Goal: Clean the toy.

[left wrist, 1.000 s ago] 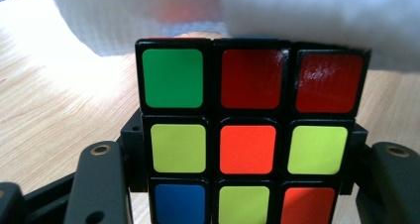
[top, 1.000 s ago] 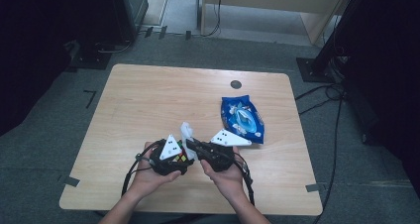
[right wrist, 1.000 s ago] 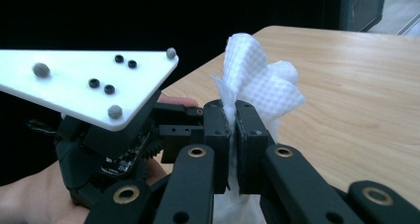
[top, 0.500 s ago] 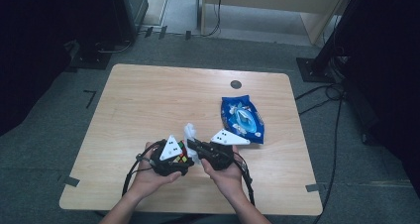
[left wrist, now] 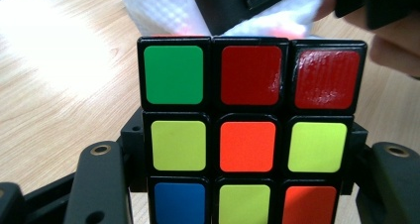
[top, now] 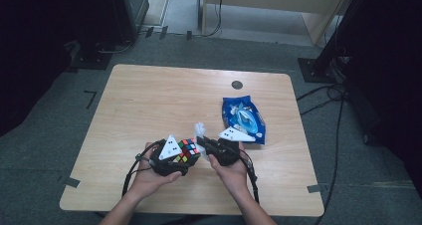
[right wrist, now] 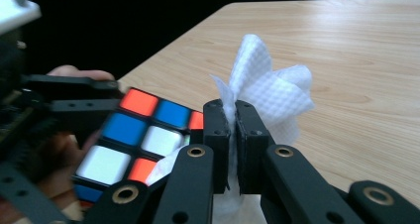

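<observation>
The cube (left wrist: 246,144) is clamped in the left gripper (top: 174,158) near the table's (top: 149,100) front edge, its bottom row cut off. A tissue (right wrist: 267,92) is pinched by the right gripper (right wrist: 233,135), its lower part hidden behind the jaws.

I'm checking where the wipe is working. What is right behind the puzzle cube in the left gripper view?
Behind the puzzle cube, the white wipe rises with the right gripper clamped on it. Whether it touches the cube's far face is hidden.
</observation>
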`<state>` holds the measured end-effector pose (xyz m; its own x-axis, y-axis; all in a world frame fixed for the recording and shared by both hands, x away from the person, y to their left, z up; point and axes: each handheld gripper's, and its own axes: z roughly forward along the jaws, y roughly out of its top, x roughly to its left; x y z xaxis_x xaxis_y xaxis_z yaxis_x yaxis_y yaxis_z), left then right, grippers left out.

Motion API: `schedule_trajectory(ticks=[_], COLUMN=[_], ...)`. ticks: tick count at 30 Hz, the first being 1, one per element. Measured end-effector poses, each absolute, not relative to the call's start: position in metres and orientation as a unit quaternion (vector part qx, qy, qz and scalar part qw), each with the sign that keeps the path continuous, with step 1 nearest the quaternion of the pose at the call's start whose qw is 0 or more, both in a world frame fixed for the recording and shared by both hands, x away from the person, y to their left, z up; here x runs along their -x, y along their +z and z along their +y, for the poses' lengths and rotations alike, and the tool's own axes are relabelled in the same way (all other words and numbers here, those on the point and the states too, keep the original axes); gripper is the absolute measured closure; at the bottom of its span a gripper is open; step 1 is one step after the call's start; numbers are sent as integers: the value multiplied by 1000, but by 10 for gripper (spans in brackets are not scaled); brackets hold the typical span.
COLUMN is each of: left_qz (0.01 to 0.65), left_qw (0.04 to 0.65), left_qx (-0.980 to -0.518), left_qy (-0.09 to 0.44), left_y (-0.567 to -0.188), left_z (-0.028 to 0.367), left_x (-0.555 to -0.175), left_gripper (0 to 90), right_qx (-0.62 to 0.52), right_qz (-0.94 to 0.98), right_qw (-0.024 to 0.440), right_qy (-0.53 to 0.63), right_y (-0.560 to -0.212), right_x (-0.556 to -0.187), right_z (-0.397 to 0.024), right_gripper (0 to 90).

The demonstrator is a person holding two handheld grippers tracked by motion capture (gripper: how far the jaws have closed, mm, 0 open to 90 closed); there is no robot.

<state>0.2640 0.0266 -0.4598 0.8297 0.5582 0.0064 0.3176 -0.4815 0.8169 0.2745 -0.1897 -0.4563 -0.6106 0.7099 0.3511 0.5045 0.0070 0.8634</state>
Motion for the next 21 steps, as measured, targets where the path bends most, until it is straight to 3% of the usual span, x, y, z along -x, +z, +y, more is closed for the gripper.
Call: schedule_trajectory(ticks=[10,21], left_qz=[267,272], left_qw=[448,448], left_qx=[-843,-841], left_qy=[134,137], left_y=[-457,-457], left_z=[34,37], left_x=[-268,-270], left_gripper=[339,339], right_qx=[-467,-455], right_qz=[696,716], right_qw=[100,141], right_qy=[536,509], right_y=[-471,-474], right_x=[-288,-288], right_z=[-210,-207], right_gripper=[864,859])
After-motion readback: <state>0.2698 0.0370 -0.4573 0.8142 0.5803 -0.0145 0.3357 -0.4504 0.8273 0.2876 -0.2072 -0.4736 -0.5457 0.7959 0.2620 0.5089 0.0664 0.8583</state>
